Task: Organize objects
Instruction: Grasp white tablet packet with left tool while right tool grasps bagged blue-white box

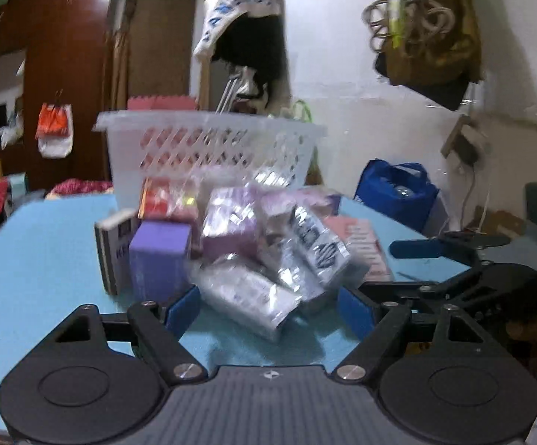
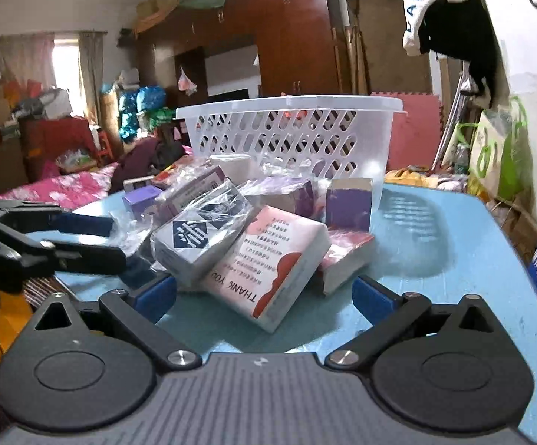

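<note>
A brown wardrobe (image 2: pixel 290 37) is noted at the rear. Left of it, a curtained window (image 2: pixel 64 63); below that window, a pink floral bed cover (image 2: pixel 61 187); right of it, a white cap (image 2: pixel 431 3) is hung.

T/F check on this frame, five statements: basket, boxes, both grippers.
1. The basket stands behind the pile of boxes. True.
2. The right gripper is shut on a box. False: its jaws stand open, the THANK YOU box lies loose between them.
3. The table is blue. True.
4. The left gripper holds the basket. False: it is open, low before the pile.
5. All boxes are in the basket. False: many lie on the table.
</note>
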